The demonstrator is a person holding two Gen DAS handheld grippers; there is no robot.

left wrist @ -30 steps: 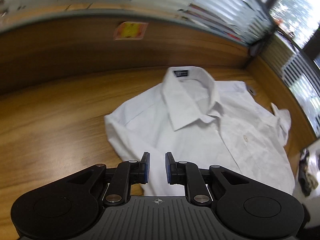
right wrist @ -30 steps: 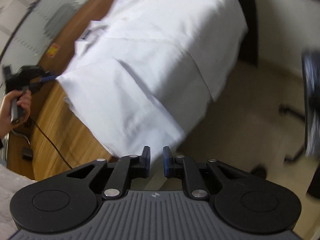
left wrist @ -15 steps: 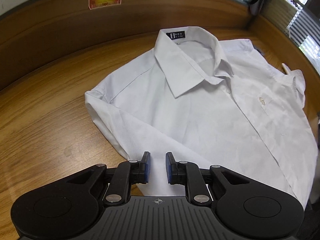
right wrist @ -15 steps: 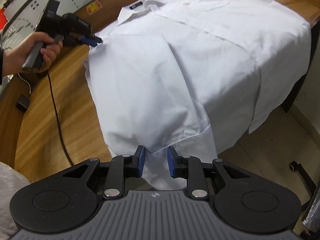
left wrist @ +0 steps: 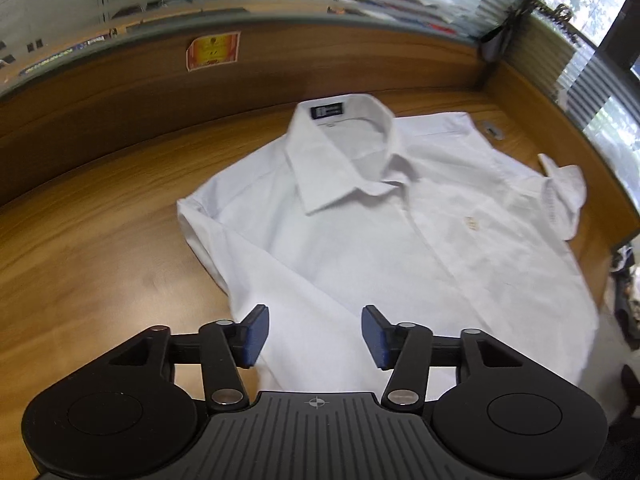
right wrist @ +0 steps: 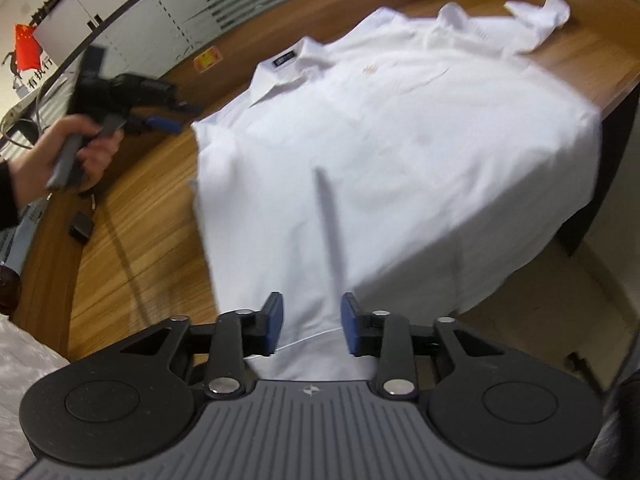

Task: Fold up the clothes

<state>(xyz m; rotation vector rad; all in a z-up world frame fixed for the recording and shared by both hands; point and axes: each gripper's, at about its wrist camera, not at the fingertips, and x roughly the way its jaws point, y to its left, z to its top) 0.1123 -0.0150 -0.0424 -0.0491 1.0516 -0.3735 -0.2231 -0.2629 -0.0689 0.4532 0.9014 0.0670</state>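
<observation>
A white short-sleeved shirt lies front up on the wooden desk, its collar toward the far partition. The left sleeve is folded in over the body, and the right sleeve lies crumpled at the far right. My left gripper hovers open over the shirt's near left edge, holding nothing. In the right wrist view the shirt drapes over the desk's front edge. My right gripper is open, with the hanging hem between its fingers. A hand holds the left gripper beside the shirt's shoulder.
A wooden partition with an orange sticker backs the desk, with glass and blinds above. A small dark object and a cable lie on the desk to the left. The desk's front edge drops to the floor on the right.
Both grippers have gone from nearly shut to open. The left gripper has drawn back from the shirt. The right gripper has let go of the hem.
</observation>
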